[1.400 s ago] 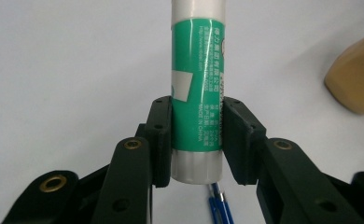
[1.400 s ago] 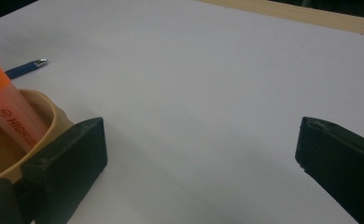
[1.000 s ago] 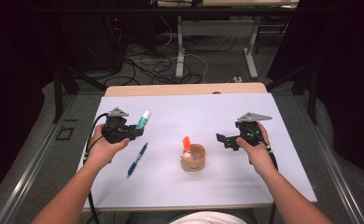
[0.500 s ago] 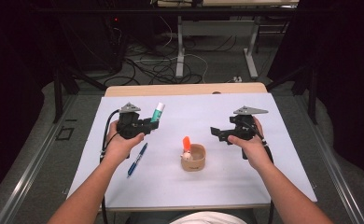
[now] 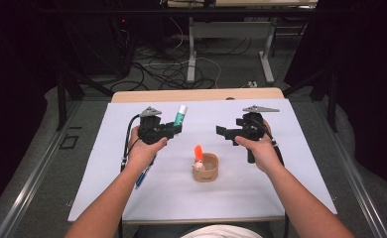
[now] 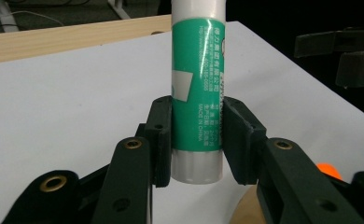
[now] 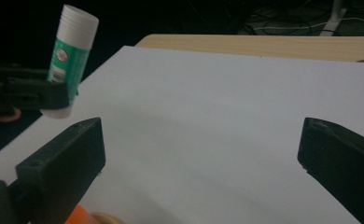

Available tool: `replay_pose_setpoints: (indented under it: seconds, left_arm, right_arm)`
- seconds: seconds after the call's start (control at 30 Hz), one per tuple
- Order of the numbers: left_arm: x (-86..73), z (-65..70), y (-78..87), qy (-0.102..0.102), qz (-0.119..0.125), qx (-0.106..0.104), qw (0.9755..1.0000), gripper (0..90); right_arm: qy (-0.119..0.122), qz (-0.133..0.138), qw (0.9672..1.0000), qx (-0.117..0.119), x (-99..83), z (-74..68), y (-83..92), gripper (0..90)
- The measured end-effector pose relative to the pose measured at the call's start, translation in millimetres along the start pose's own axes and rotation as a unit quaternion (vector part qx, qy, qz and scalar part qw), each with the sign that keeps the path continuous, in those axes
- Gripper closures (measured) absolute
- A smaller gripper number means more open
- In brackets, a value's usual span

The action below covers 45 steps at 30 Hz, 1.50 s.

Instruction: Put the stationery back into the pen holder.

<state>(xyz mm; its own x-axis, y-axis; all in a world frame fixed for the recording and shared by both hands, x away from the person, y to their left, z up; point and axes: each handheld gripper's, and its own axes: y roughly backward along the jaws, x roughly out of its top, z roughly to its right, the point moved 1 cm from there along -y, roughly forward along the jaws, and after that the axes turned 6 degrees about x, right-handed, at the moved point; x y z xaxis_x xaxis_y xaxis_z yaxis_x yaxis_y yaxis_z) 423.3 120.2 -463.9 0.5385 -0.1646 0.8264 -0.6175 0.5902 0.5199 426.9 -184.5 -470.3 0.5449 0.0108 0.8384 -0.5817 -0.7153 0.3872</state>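
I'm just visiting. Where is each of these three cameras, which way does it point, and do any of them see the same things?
High view: above the person's side, looking forward and down on the white table; both forearms, left gripper and right gripper show.
Left gripper view: rides the left gripper, looking along its jaws closed on the upright glue stick.
Right gripper view: rides the right gripper, looking between its wide-apart jaws across the table.
Shared: all three see the glue stick; the high view also shows the small round holder.

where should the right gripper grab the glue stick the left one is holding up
Take the glue stick by its bare upper body, near the white cap end. The left gripper clamps its lower part, so that is taken. The stick stands nearly upright, so the open right gripper should come in level from its own side, jaws straddling the barrel.
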Motion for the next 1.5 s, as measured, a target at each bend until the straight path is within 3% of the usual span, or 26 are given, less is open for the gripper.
replay_pose_setpoints:
  seconds: [0.23,0.33,0.5,0.57,0.67,0.73,0.77,1.03,1.3,1.5]
  left_arm:
    - [2.2,7.3,-11.4,0.003,0.005,-0.005,1.0,66.4]
    - [1.8,10.4,-15.1,0.011,0.005,-0.01,0.9999,66.4]
    - [1.3,15.0,-20.6,0.01,0.003,-0.018,0.9998,66.4]
    - [0.9,17.1,-22.5,0.011,0.003,-0.022,0.9997,66.4]
    - [0.2,20.2,-25.3,0.01,0.001,-0.028,0.9996,66.4]
    - [-0.1,22.5,-26.5,0.01,-0.001,-0.033,0.9994,66.4]
    - [-0.3,23.6,-27.0,0.009,-0.001,-0.034,0.9994,66.4]
    - [-1.0,30.1,-27.2,0.004,-0.002,-0.045,0.999,66.5]
    - [-2.9,31.1,-27.5,0.0,-0.005,-0.049,0.9988,66.4]
    - [-5.3,31.2,-29.0,-0.001,-0.008,-0.052,0.9986,66.4]
  right_arm:
    - [-0.04,0.024,0.9986,0.023,11.4,-5.4,-7.7,11.8]
    - [-0.056,0.042,0.997,0.034,15.0,-7.6,-10.3,14.8]
    - [-0.086,0.048,0.9937,0.054,19.3,-9.4,-16.3,20.5]
    - [-0.099,0.047,0.9919,0.064,20.5,-9.1,-18.6,24.1]
    - [-0.138,0.071,0.9845,0.083,22.3,-9.8,-22.2,26.4]
    - [-0.146,0.079,0.9817,0.093,23.0,-9.5,-23.7,27.7]
    - [-0.153,0.07,0.9808,0.098,23.5,-10.1,-23.8,27.7]
    - [-0.145,0.057,0.9829,0.1,24.2,-17.1,-31.2,29.0]
    - [-0.144,0.044,0.983,0.105,24.3,-21.0,-39.3,37.2]
    - [-0.169,0.038,0.9778,0.118,23.2,-24.6,-48.6,43.2]
